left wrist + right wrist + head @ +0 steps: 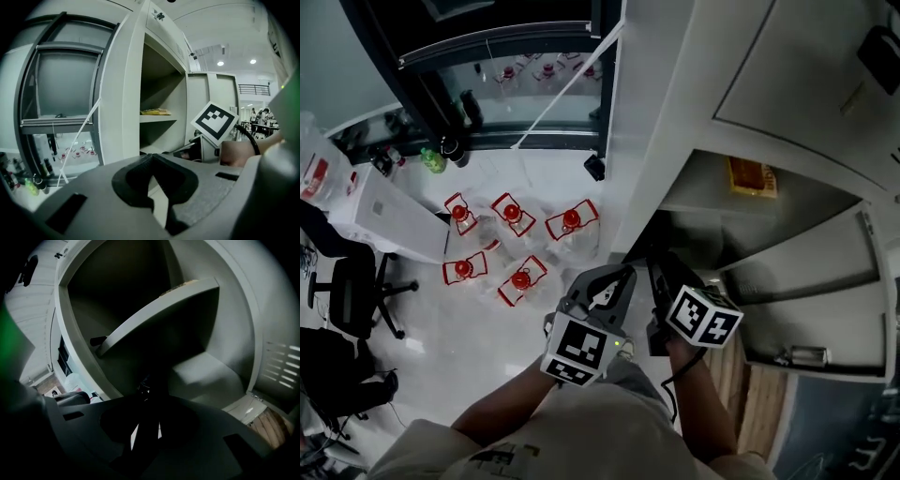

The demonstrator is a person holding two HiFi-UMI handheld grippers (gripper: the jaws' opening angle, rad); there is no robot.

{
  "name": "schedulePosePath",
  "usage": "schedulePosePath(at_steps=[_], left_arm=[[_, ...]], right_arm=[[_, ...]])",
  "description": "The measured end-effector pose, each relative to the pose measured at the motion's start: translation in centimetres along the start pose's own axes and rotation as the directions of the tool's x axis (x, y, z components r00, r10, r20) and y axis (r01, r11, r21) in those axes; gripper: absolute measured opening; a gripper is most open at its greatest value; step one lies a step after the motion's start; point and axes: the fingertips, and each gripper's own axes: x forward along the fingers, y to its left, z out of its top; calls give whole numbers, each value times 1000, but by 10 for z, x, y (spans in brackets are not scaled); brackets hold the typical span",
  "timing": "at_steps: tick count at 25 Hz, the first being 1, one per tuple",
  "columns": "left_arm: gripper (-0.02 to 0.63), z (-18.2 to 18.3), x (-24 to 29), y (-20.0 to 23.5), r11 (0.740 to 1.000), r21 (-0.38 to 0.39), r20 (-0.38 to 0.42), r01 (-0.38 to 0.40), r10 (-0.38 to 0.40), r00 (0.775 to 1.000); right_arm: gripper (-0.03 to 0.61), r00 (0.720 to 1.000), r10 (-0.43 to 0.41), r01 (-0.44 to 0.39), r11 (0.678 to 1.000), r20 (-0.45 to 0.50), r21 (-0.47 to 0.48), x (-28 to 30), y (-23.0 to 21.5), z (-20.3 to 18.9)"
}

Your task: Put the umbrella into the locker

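Umbrella: the dark, folded umbrella (144, 394) is at the mouth of the locker's (806, 225) lower open bay. Its far end points inward under the shelf (159, 310). By my reading it is not yet set down.
Right gripper: the right gripper (146, 420) is clamped on the umbrella, with its jaws partway closed on either side of it. It holds the near end, likely so the far end goes into the locker first.
Left gripper: the left gripper (151, 158) is just outside the locker, beside the right one. Its jaws are brought together on nothing, and it is probably being kept out of the opening.
Pack: a yellow pack (750, 176) lies on the locker's shelf, above the umbrella's bay, which suggests why the lower bay is used.
Jugs: red-capped jugs (514, 214) stand on the floor, well left of the locker.
Writing: each gripper's cube carries black-and-white square markers. The print on the pack and on the person's shirt is too small to read, and no brand is legible.
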Motion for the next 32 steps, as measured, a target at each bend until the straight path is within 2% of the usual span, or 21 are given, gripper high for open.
schedulePosePath(at_steps=[16, 21, 32], left_arm=[[8, 0, 29, -1, 999, -28, 5, -46, 46, 999], [8, 2, 34, -3, 998, -30, -8, -60, 60, 998], [8, 0, 44, -4, 997, -26, -6, -78, 78, 997]], right_arm=[[89, 999, 23, -27, 989, -29, -149, 54, -4, 28], [95, 999, 41, -45, 985, -26, -168, 69, -6, 33], [107, 999, 26, -34, 964, -32, -265, 105, -16, 36]])
